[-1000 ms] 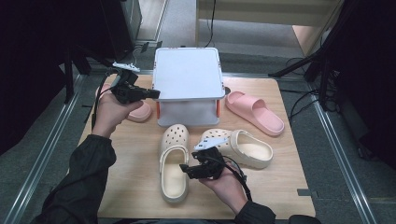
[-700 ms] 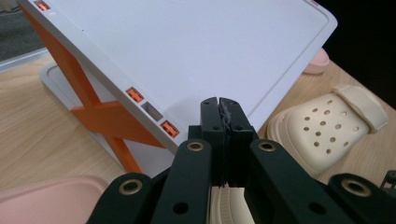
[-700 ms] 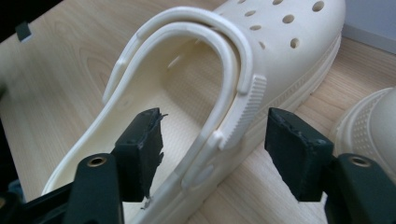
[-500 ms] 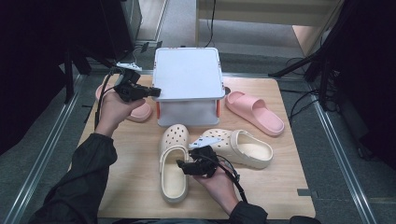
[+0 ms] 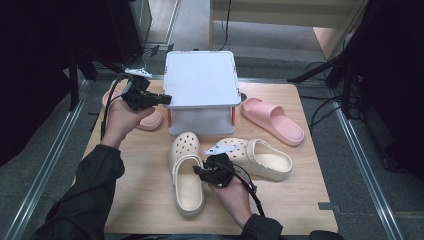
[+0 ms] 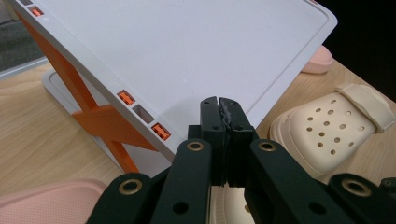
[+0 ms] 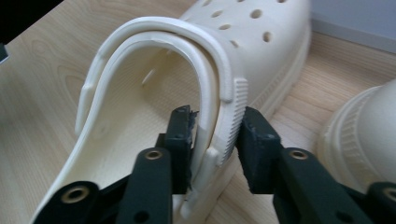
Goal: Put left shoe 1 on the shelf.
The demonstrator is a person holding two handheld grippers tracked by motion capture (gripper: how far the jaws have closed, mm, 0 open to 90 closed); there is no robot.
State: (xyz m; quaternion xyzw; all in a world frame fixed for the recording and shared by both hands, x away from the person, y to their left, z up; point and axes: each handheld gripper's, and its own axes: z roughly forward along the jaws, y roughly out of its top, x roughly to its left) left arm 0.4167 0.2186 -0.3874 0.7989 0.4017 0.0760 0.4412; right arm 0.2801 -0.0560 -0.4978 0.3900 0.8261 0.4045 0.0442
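A cream clog (image 5: 186, 186) lies toe-away on the wooden table, its twin (image 5: 260, 159) on its side to the right. My right gripper (image 5: 202, 173) is shut on the first clog's right wall. In the right gripper view the jaws (image 7: 215, 126) pinch that clog (image 7: 140, 98) where wall and ribbed strap meet, one pad inside, one outside. My left gripper (image 5: 159, 99) hovers shut and empty at the left edge of a white shelf rack (image 5: 201, 75). Its closed tips (image 6: 219, 105) point over the rack's top (image 6: 187, 51).
One pink slide (image 5: 274, 120) lies right of the rack. Another pink slide (image 5: 149, 120) sits left of it, partly under my left hand. The rack has orange legs (image 6: 105, 119). Bare wood (image 5: 140, 180) lies front left. The table's metal-railed edges (image 5: 360, 165) run along both sides.
My right gripper slid a little left and forward onto the clog's side wall and closed on it. The left gripper stayed by the rack's edge.
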